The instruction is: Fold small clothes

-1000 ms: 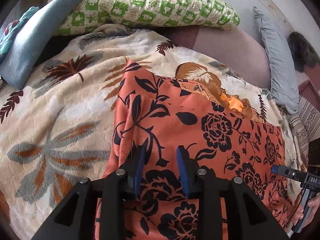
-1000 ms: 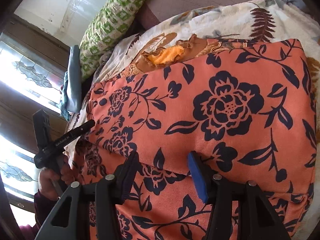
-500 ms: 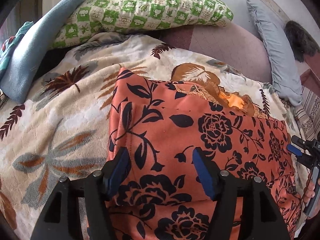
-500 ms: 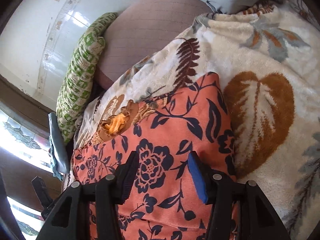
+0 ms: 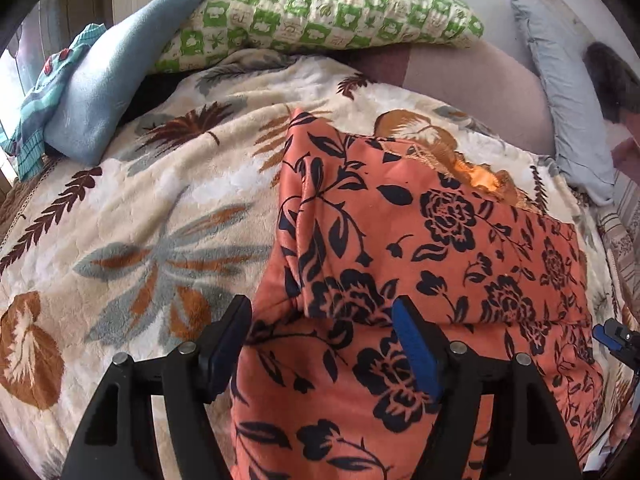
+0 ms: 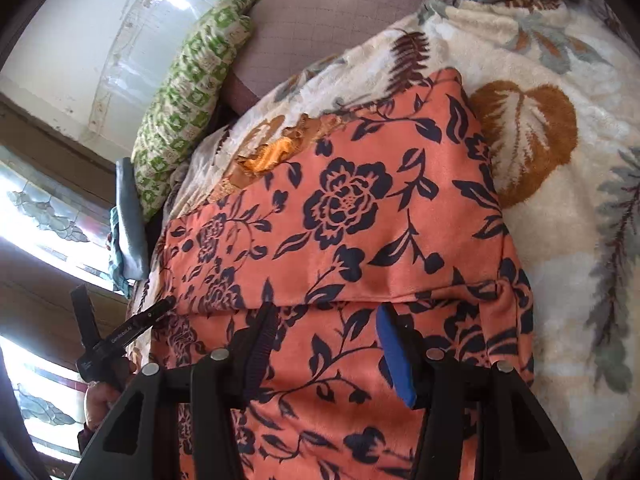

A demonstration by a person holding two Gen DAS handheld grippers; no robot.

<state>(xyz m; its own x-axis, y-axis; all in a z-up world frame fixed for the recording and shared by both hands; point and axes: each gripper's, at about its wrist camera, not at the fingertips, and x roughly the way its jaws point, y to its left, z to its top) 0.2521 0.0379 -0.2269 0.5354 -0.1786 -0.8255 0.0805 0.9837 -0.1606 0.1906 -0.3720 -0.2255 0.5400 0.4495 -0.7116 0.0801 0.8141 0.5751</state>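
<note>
An orange garment with a dark floral print [image 5: 440, 240] lies folded on a leaf-patterned blanket [image 5: 140, 220], its gold embroidered neckline [image 5: 476, 172] at the far edge. My left gripper [image 5: 320, 312] hovers over the garment's near left corner. Its jaws are opening, and the cloth lies under them with the pads off it. In the right wrist view the same garment [image 6: 360, 220] shows a fold edge just ahead of my right gripper [image 6: 328, 316], which stands open above the fabric. The left gripper [image 6: 120, 332] shows at the far left edge there, held by a hand [image 6: 100, 396].
A green checked pillow [image 5: 320, 4] and a blue folded cloth [image 5: 120, 68] lie at the head of the bed. A grey pillow [image 5: 568, 112] lies at the right. A patterned glass window [image 6: 40, 220] is beyond the left side. The blanket [image 6: 560, 200] extends right of the garment.
The left jaws spread wide, letting go of the fabric, and that gripper drew back. The right gripper pulled back from the garment with its jaws unchanged.
</note>
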